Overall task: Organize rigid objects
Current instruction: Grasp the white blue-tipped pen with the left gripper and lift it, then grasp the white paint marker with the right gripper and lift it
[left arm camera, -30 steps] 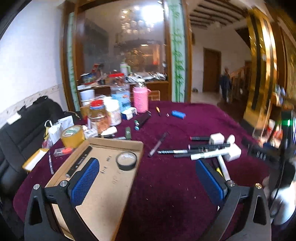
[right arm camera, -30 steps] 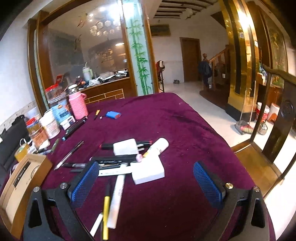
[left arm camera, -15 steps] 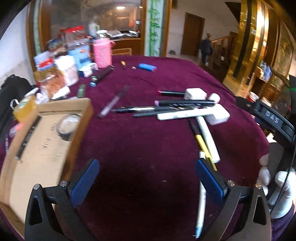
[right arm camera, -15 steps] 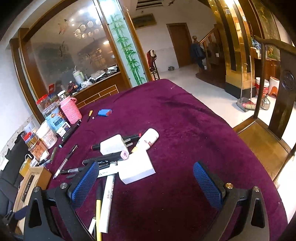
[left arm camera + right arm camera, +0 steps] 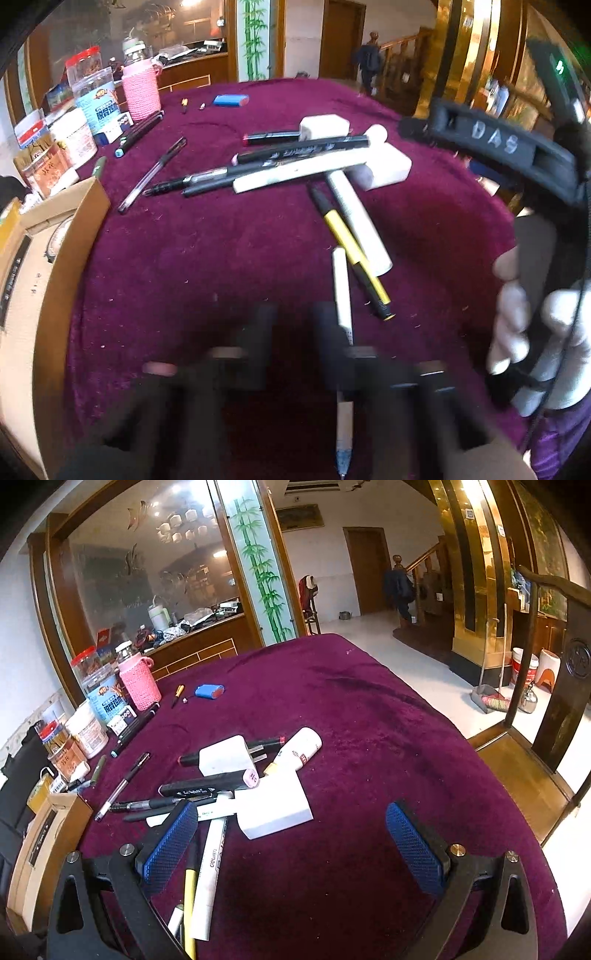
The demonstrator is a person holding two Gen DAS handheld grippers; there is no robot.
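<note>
Left wrist view. Left hand-held gripper (image 5: 293,321): fingers blurred and dark, drawn near together; whether they grip anything cannot be told. White pen (image 5: 342,291): lies lengthwise along the right finger, passing under it (contact unclear). Yellow pen (image 5: 351,251): just right and ahead, slanted, beside a white marker (image 5: 356,221). Pile of pens (image 5: 266,166): farther ahead on the maroon surface (image 5: 207,258). Cardboard box (image 5: 40,280): at far left. Gloved hand (image 5: 532,332): at right, on the other tool.

Right wrist view. Right hand-held gripper (image 5: 291,842): released, blue pads (image 5: 168,840) wide apart, holding nothing. White block (image 5: 273,805): just ahead, between the fingers. White adapter (image 5: 225,757) and white tube (image 5: 299,747): farther ahead. Pink bottle (image 5: 139,681): far ahead-left.
</note>
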